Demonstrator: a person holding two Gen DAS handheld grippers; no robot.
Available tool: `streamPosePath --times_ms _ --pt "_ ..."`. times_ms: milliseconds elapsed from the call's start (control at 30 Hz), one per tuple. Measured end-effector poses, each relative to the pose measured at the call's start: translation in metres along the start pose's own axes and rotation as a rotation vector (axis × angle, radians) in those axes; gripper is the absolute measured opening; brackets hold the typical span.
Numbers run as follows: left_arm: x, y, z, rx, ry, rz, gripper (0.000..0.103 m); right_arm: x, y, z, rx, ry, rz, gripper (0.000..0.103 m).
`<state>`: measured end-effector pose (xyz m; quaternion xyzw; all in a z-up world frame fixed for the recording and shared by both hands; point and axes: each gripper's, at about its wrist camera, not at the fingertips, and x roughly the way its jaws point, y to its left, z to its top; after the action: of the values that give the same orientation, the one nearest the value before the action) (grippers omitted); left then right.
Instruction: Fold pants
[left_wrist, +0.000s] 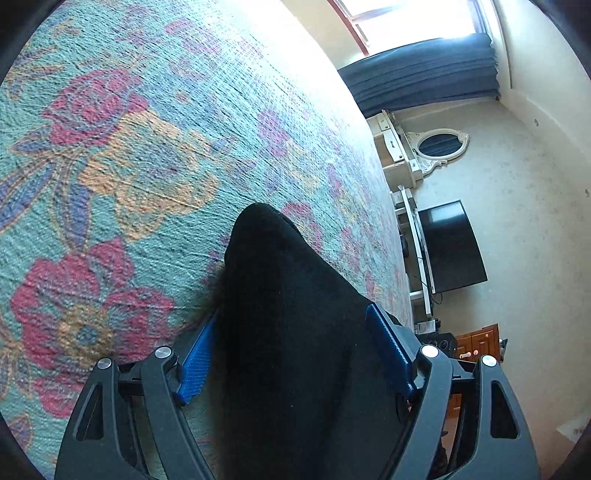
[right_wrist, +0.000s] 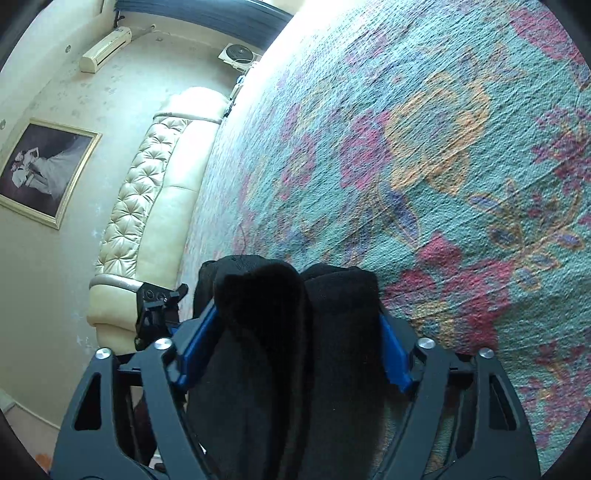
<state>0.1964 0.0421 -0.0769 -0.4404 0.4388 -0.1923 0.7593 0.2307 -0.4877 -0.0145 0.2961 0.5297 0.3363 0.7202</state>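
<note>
The black pants (left_wrist: 273, 251) lie bunched between the blue pads (left_wrist: 195, 365) of my left gripper (left_wrist: 291, 312), which is shut on them over the floral cover (left_wrist: 110, 166). A rounded fold sticks out past the fingertips. In the right wrist view, the black pants (right_wrist: 258, 288) bulge in two thick rolls between the blue pads (right_wrist: 393, 354). My right gripper (right_wrist: 297, 312) is shut on them, low over the same cover (right_wrist: 443, 166). The rest of the pants is hidden below both grippers.
The teal floral cover spreads wide ahead of both grippers. Past its edge stand a dark TV (left_wrist: 450, 247), an oval mirror (left_wrist: 441, 146) and a blue curtain (left_wrist: 421, 77). A cream tufted upholstered piece (right_wrist: 147, 192), a framed picture (right_wrist: 40, 170) and part of a black gripper (right_wrist: 157, 310) show on the right view's left.
</note>
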Motion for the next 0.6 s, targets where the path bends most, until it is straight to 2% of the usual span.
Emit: streamPosePath --times_ms 33,67,200,367,600 --pt "0.004 -0.002 0.000 0.022 0.010 0.042 0.053 0.000 -0.002 -0.002 0.004 -0.006 0.014 0.048" --pt "0.007 -0.002 -0.001 0.042 0.022 0.083 0.042 -0.002 -0.004 -0.003 0.007 -0.018 0.030 0.043" --pt "-0.001 0.002 -0.002 0.036 -0.013 0.067 0.032 -0.004 0.002 -0.008 -0.001 -0.064 0.038 0.036" --pt "-0.009 -0.004 0.005 0.069 -0.034 0.082 0.026 0.002 0.011 -0.001 -0.029 -0.092 0.022 0.033" --pt "-0.019 0.001 0.041 0.047 -0.086 0.121 0.026 0.035 0.024 0.025 -0.017 -0.121 0.054 0.032"
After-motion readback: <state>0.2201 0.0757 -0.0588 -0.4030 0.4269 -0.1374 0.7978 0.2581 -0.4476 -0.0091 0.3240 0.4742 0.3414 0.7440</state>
